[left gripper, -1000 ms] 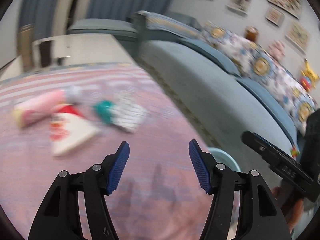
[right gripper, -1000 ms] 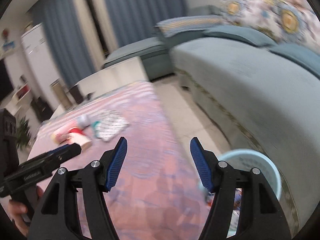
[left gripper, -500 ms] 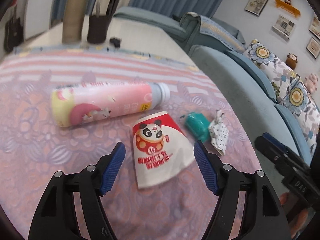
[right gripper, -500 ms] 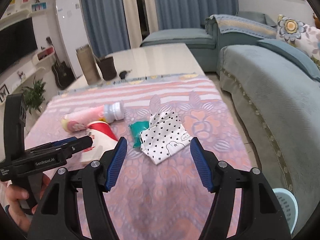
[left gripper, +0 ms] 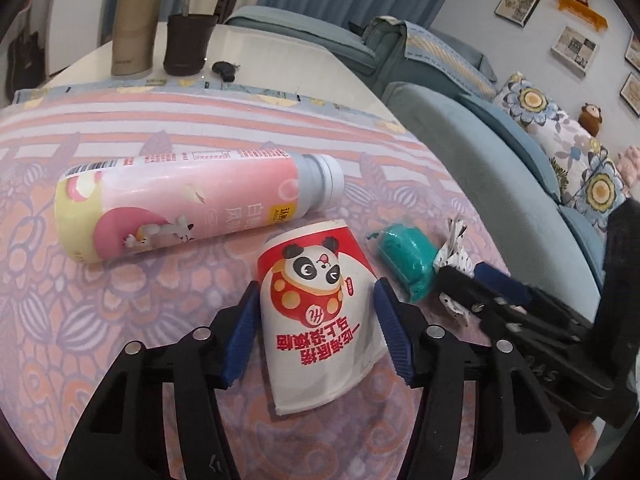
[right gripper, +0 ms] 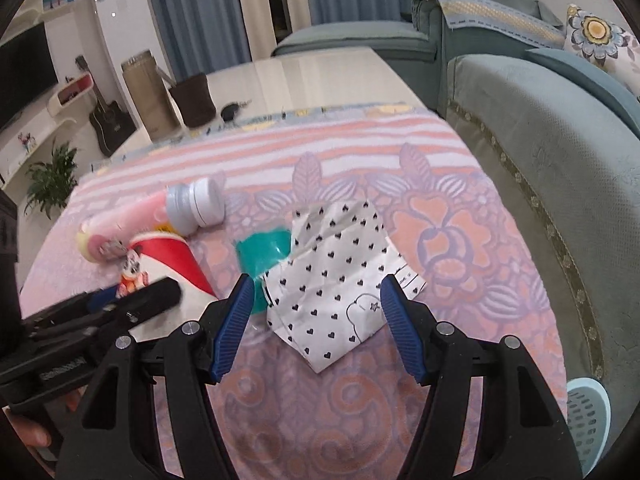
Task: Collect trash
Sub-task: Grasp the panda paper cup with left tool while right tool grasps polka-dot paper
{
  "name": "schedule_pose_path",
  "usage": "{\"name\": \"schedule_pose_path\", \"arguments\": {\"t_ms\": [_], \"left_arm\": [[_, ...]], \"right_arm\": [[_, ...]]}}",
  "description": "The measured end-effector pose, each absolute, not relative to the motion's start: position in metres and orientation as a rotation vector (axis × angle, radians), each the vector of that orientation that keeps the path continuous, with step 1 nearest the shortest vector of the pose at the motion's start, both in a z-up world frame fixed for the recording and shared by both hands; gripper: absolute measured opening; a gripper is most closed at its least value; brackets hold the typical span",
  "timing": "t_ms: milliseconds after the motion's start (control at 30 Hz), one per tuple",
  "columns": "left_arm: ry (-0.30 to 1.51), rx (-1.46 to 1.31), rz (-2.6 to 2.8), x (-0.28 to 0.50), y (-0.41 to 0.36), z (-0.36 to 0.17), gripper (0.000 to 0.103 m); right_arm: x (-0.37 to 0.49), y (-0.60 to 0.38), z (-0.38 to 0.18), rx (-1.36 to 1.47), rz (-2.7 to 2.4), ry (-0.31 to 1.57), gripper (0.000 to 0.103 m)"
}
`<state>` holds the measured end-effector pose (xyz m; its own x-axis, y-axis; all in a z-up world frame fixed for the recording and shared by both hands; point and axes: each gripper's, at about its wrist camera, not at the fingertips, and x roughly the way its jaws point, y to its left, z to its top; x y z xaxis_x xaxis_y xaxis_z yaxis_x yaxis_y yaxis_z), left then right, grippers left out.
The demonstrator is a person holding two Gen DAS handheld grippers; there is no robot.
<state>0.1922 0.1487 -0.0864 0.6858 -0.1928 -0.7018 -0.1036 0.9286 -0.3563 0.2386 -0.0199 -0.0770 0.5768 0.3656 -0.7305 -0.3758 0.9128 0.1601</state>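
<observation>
A: What is nearest in the left wrist view?

B: The left gripper – its fingers are wide open, one on each side of the paper cup. The cup lies flattened on the cloth, a panda printed on it. Whether the blue pads touch the cup I cannot tell; nothing is clamped.

A: And the right gripper?

B: The right gripper is also wide open, with the dotted wrapper between its fingers. It holds nothing – the wrapper lies loose on the cloth.

A: What lies a bit farther?

B: A teal wrapper is just left of the dotted one and partly under it. Left of that is the cup, and behind the cup lies the pink bottle on its side, cap pointing right.

A: And far away?

B: At the far end of the table stand a tall tumbler and a dark cup, with a key fob beside them. On the right is a sofa; a light blue basket stands on the floor near it.
</observation>
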Motion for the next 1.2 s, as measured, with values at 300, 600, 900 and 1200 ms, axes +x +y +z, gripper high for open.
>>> {"name": "schedule_pose_path", "arguments": {"t_ms": [300,600,900,1200], "left_arm": [[0.731,-0.324,-0.075,0.177,0.138,-0.074,0.048],[0.681,-0.345,-0.061,0.167,0.142,-0.071,0.048],[0.624,-0.332,-0.111,0.152,0.137,-0.057,0.048],[0.517,-0.256,-0.252,0.112,0.077,0.009,0.048]], "right_arm": [[0.249,-0.022,-0.089,0.004,0.387,0.926,0.058],[0.235,-0.021,-0.080,-0.008,0.409,0.852,0.008],[0.202,-0.033,-0.056,0.011,0.467,0.706,0.007],[0.130,-0.105,-0.007,0.060,0.416,0.572,0.007]]}}
